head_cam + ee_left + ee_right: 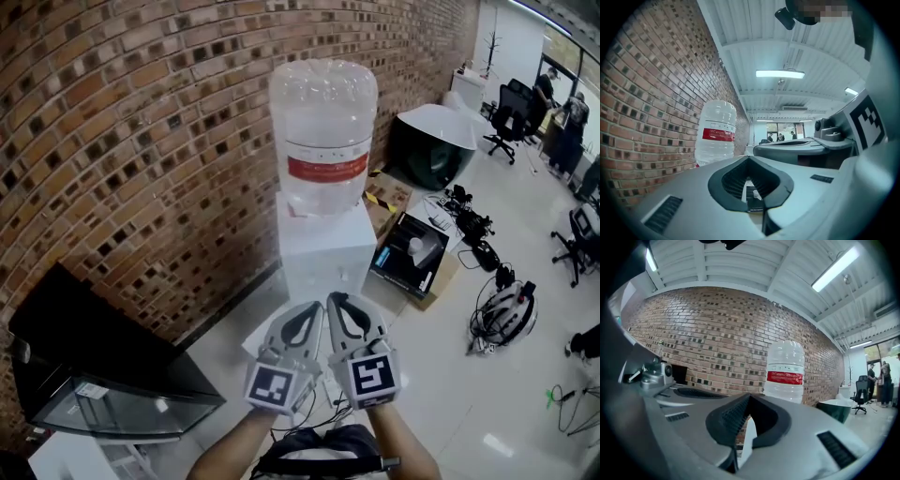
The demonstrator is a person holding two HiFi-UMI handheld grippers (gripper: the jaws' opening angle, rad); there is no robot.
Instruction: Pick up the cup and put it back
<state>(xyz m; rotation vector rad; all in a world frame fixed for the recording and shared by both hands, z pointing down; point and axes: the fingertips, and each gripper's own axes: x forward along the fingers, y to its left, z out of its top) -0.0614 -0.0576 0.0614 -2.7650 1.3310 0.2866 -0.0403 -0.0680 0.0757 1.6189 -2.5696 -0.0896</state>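
- Together at bottom centre of the head view, left gripper (312, 307) and right gripper (339, 300), held side by side and almost touching, tips pointed up-frame toward a white water dispenser (323, 253).
- Left gripper (749, 159) in its own view: jaws closed tip to tip, nothing gripped, only a sliver of the scene beyond glimpsed through the hollow behind the tips.
- Right gripper (750, 397) in its own view: jaws likewise pressed together, empty.
- Marker cubes (274, 386) at the near ends of both tools, just above two bare forearms (225, 455) entering from the bottom edge.
- Upended clear water bottle (323, 127) with a red label, seated on the dispenser at upper centre; left of centre in the left gripper view, right of centre in the right gripper view.
- Red brick wall (141, 141) filling the upper left, directly behind the dispenser.
- Black glass-fronted cabinet (103, 375) at lower left, against the wall.
- Open cardboard box (412, 253) with dark contents on the floor just right of the dispenser; helmet (511, 314) amid tangled cables further right.
- Office chair (511, 112) and standing people (562, 117), small, at far upper right.
- Cup: not to be picked out in any of the three views; place cannot be told.
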